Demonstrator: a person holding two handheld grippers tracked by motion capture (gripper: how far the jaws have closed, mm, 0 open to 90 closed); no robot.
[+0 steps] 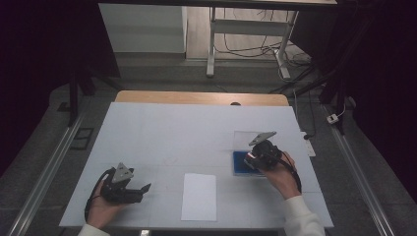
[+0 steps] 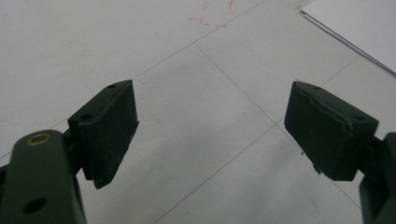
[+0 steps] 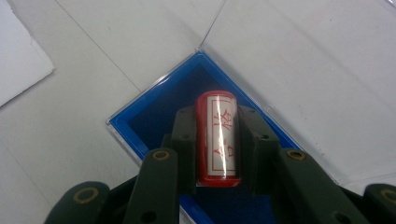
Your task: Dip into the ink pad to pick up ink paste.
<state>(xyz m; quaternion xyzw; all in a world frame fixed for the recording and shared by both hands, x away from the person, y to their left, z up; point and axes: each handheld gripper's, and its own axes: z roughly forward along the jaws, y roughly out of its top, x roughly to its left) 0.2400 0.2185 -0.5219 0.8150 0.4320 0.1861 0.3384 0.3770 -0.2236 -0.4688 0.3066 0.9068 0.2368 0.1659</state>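
Note:
In the right gripper view a red cylindrical stamp (image 3: 218, 136) with a white label of red characters is clamped between the two black jaws of my right gripper (image 3: 217, 123), which is shut on it. The stamp points down at a blue ink pad box (image 3: 154, 105) with a clear hinged lid (image 3: 289, 56). From above, my right gripper (image 1: 256, 156) sits over the blue box (image 1: 241, 164) at the table's right. My left gripper (image 1: 146, 188) rests at the front left, and its own view shows my left gripper (image 2: 210, 126) open with nothing between the jaws.
A white sheet of paper (image 1: 199, 196) lies near the front edge of the white table (image 1: 162, 132) between the two hands; its corner (image 2: 359, 23) appears in the left gripper view. Desk legs and cables (image 1: 246, 44) stand on the floor beyond the table.

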